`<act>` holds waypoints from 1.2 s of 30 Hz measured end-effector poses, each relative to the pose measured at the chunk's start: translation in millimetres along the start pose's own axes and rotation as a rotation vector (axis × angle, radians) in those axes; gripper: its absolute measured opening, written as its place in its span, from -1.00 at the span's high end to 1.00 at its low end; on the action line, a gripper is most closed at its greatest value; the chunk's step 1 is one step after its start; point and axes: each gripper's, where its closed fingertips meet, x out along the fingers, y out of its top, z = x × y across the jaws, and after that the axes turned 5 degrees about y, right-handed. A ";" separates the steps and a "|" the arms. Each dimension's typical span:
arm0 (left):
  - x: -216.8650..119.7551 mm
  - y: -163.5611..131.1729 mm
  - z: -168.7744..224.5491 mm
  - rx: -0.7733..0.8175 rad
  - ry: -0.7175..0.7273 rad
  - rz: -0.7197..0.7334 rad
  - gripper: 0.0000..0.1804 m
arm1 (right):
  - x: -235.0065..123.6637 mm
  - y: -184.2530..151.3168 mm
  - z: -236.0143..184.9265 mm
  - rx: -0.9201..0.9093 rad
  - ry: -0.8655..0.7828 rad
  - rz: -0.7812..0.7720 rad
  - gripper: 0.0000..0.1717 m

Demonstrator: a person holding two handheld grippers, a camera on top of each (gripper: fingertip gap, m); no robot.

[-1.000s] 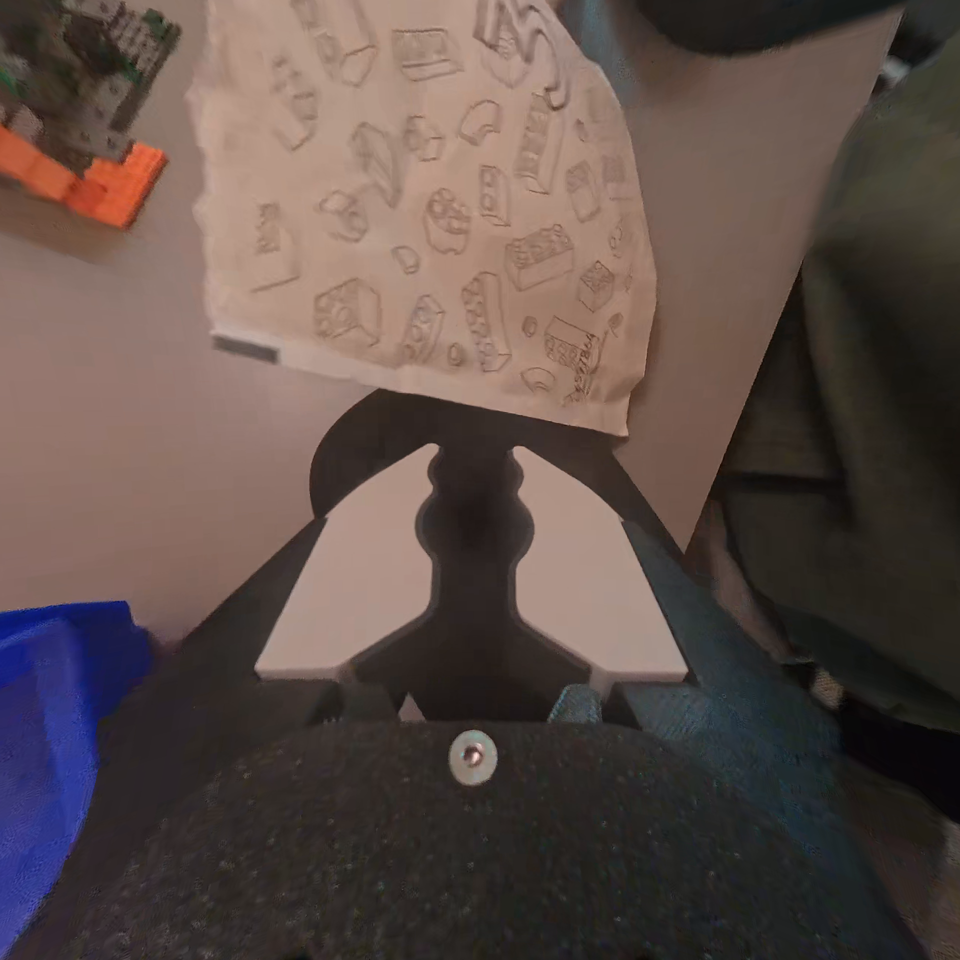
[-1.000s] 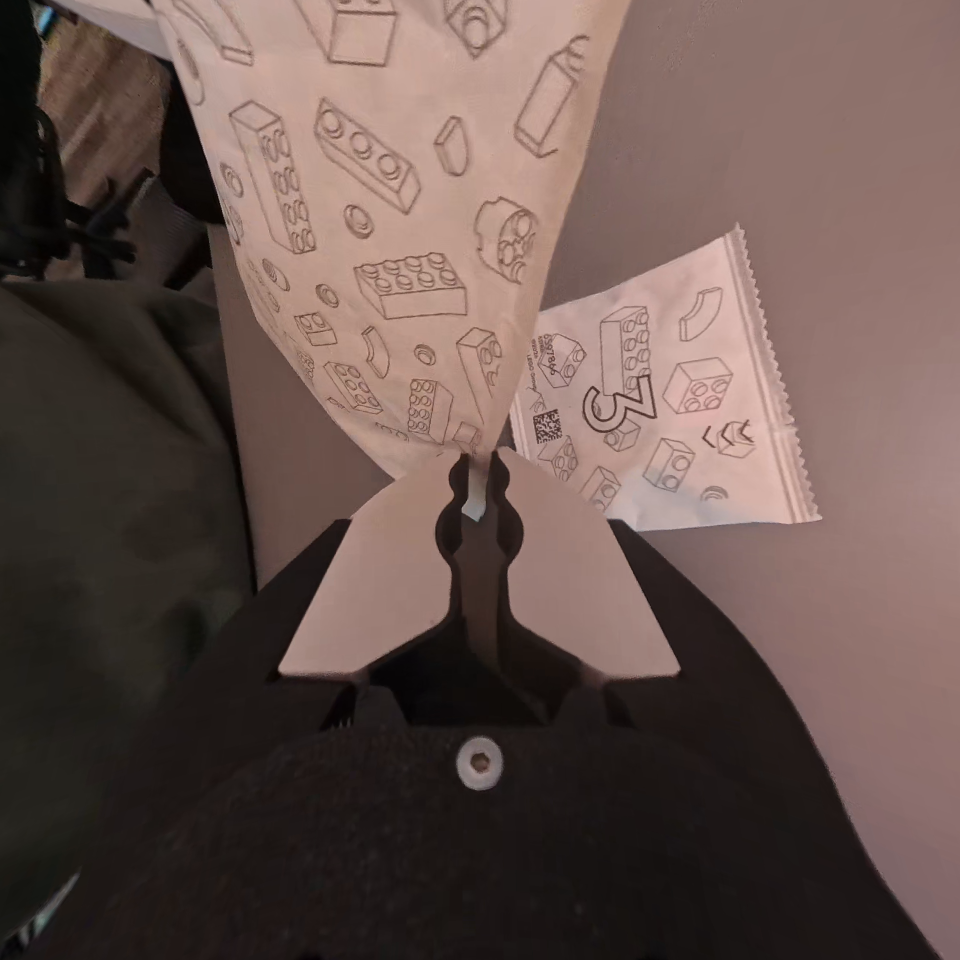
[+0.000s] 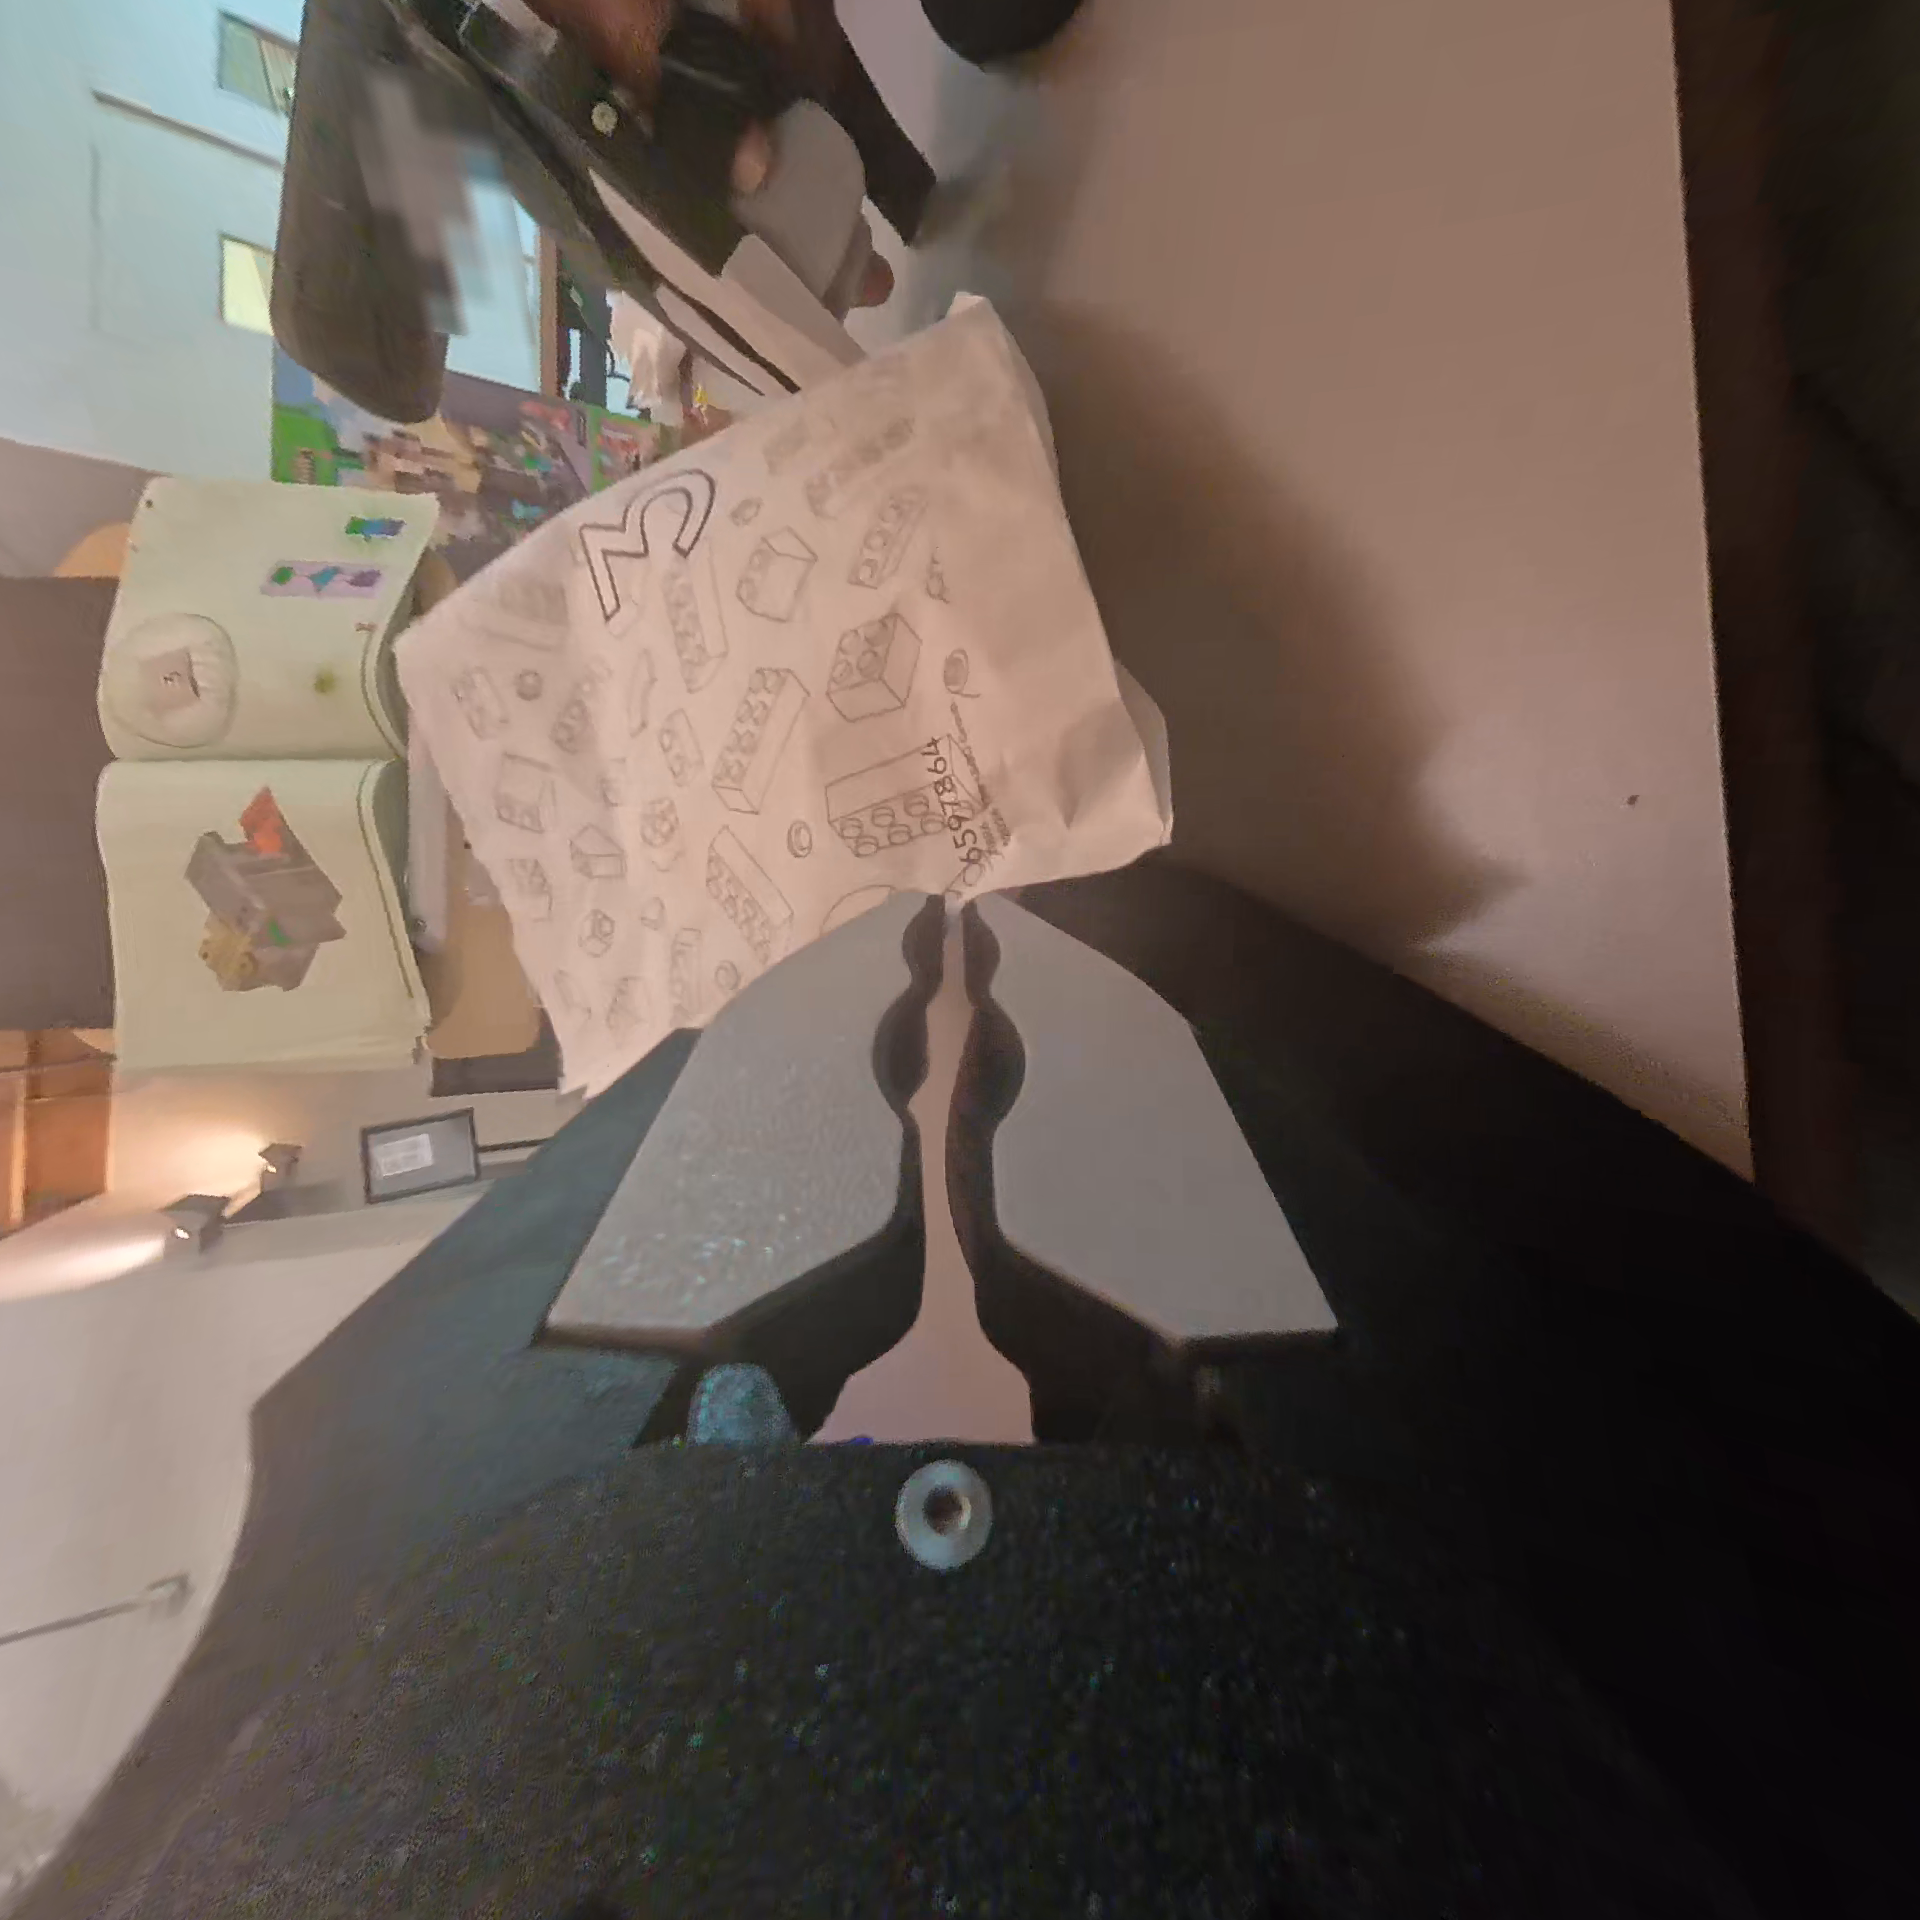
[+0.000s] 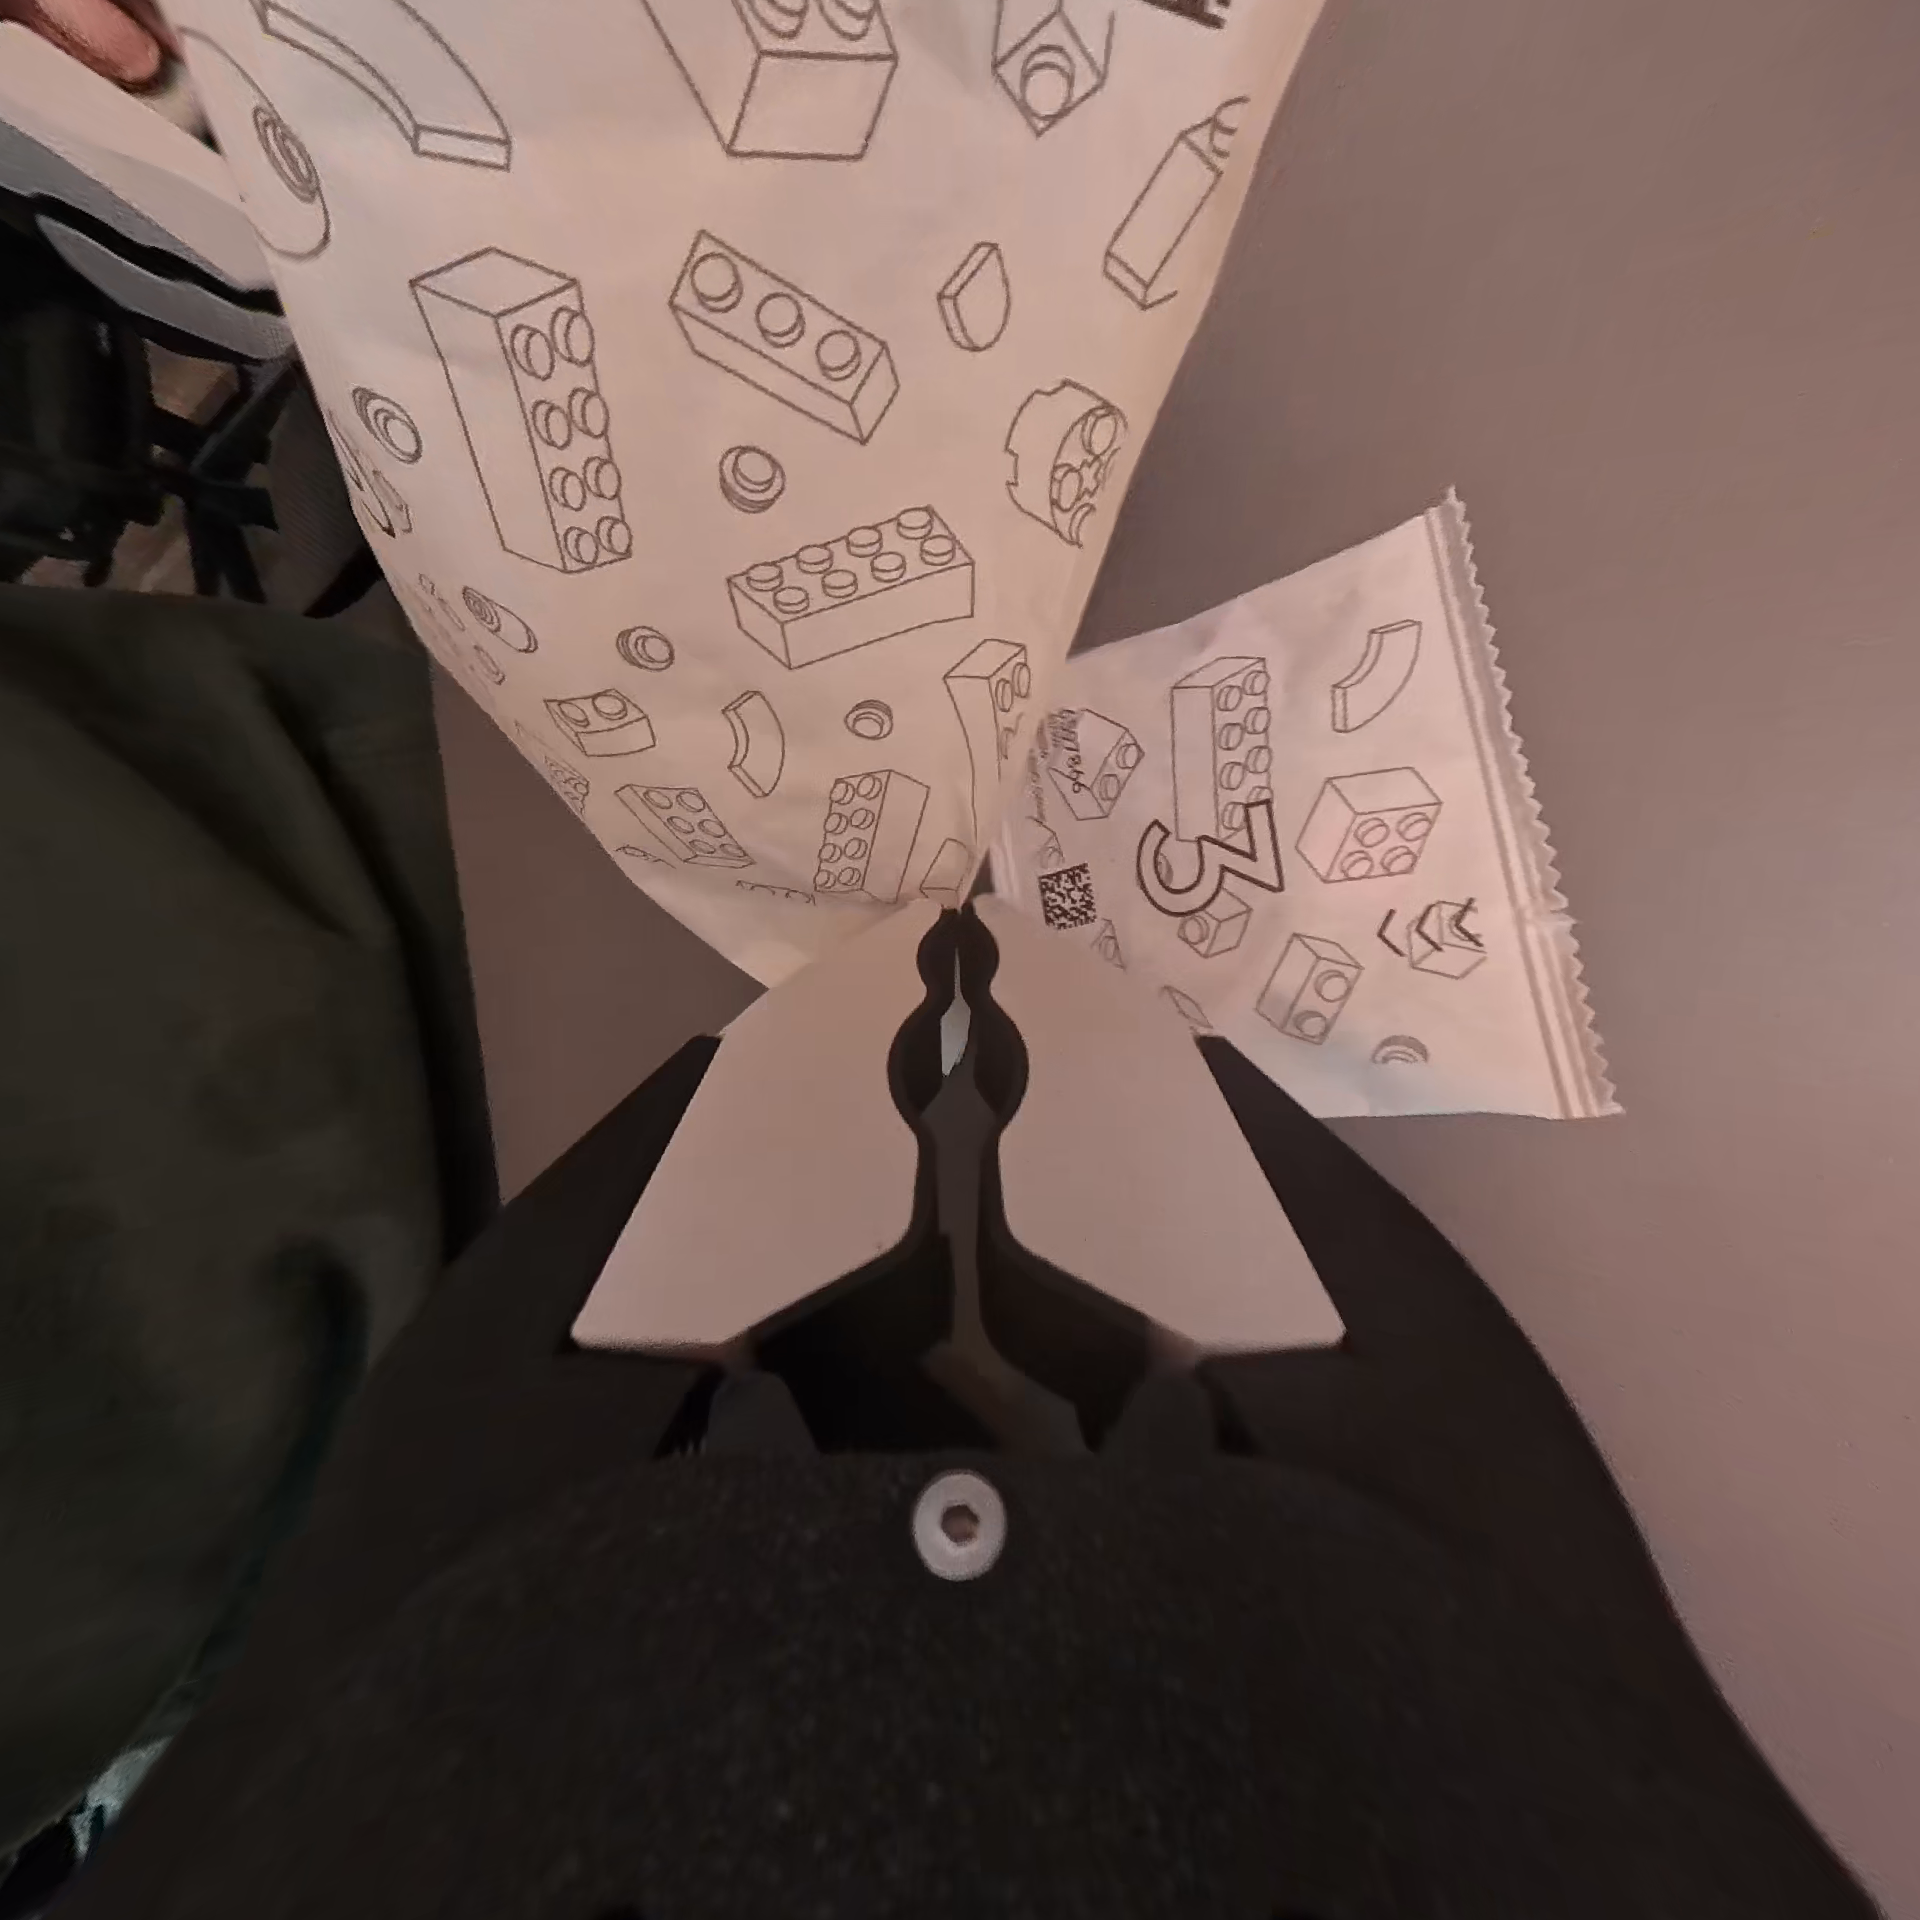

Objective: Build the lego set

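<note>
While both tools pinch the same white paper bag [image 3: 790,727], it hangs off the tabletop [image 3: 1403,520] between them. Left tool [image 3: 948,914]: tips nearly closed on the bag's lower edge, paper squeezed between them. Right tool [image 4: 958,920]: fully closed on a bag corner, with a sliver of paper showing between its fingers [image 4: 831,1143]. A second paper bag [image 4: 1351,831] with a zigzag edge lies flat on the tabletop just beside the right tool's tips. An open instruction booklet [image 3: 260,779] sits beyond the held bag. Dark clothing [image 4: 208,1039] is at the table edge.
</note>
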 end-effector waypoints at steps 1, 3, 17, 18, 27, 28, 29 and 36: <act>-1.4 -0.3 -1.3 -0.011 0.003 0.000 0.98 | 0.3 0.8 -2.9 0.003 0.015 0.001 1.00; -5.1 0.7 -4.1 -0.024 0.016 0.008 0.99 | 1.0 3.4 -8.7 0.007 0.042 0.004 1.00; -89.6 -33.1 -82.7 -0.058 0.289 -0.149 1.00 | -8.0 111.4 -60.3 -0.162 0.117 0.036 1.00; -99.9 -40.6 -87.1 -0.073 0.303 -0.172 1.00 | -5.0 125.6 -65.9 -0.187 0.120 0.023 1.00; -195.9 -123.7 -112.2 -0.306 0.484 -0.313 1.00 | 57.3 247.5 -103.6 -0.267 0.270 -0.023 1.00; -202.7 -133.8 -109.8 -0.336 0.491 -0.324 1.00 | 66.2 256.7 -105.0 -0.266 0.284 -0.033 1.00; -208.4 -142.8 -106.8 -0.357 0.501 -0.338 1.00 | 74.9 265.5 -105.1 -0.267 0.289 -0.041 1.00; -223.9 -183.4 -70.8 -0.394 0.509 -0.427 1.00 | 124.3 293.4 -98.3 -0.261 0.245 -0.093 0.99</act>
